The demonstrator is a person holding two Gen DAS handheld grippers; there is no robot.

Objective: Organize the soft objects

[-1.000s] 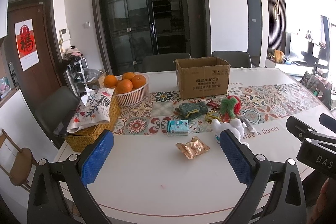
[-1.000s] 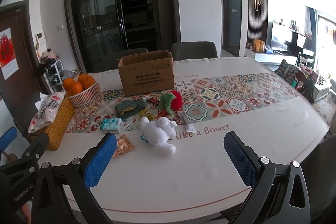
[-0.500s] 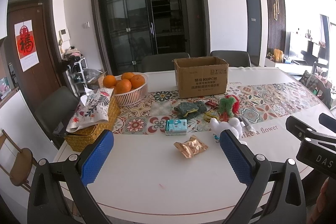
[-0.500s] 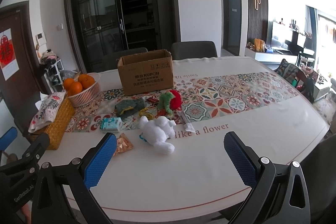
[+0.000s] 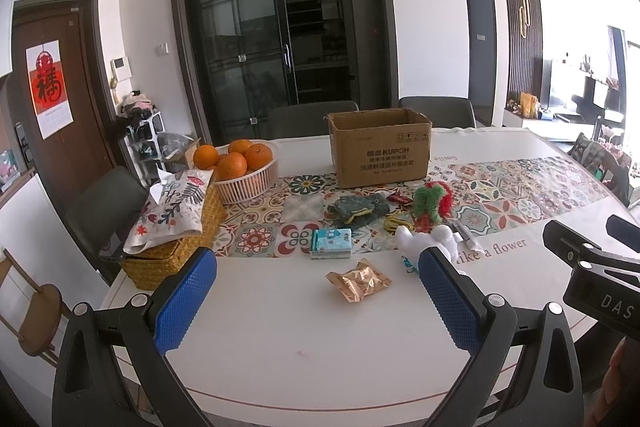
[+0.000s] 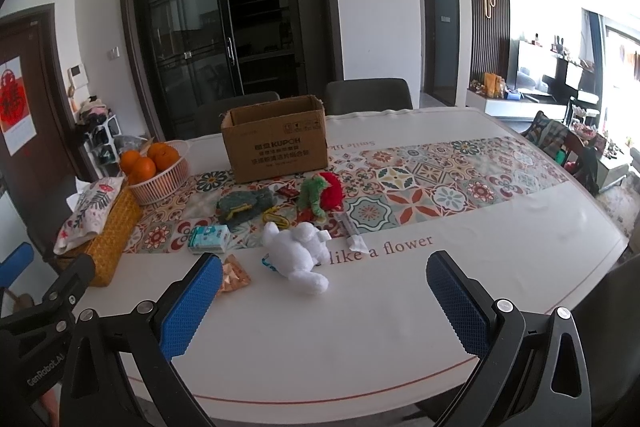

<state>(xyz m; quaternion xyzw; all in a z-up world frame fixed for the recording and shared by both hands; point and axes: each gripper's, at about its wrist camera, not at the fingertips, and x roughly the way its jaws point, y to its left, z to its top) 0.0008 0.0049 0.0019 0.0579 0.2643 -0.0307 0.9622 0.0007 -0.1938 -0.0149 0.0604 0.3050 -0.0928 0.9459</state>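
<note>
A white plush toy (image 6: 298,257) lies on the table in front of my right gripper (image 6: 324,301), which is open and empty above the near table edge. In the left wrist view the white plush (image 5: 424,241) is partly hidden behind my right finger. A red and green plush (image 6: 320,195) (image 5: 432,201) and a grey-blue plush (image 6: 245,205) (image 5: 356,209) lie on the patterned runner. An open cardboard box (image 6: 276,145) (image 5: 378,147) stands behind them. My left gripper (image 5: 316,297) is open and empty, held back from the toys.
A gold snack packet (image 5: 358,279), a blue tissue pack (image 5: 331,243), a yellow cord (image 5: 396,223) and a small tube (image 6: 352,231) lie among the toys. A basket of oranges (image 5: 240,167) and a wicker tissue box (image 5: 176,227) stand at the left. Chairs (image 6: 368,99) surround the table.
Both grippers have drifted slightly; the view shifts a little, and nothing on the table has moved.
</note>
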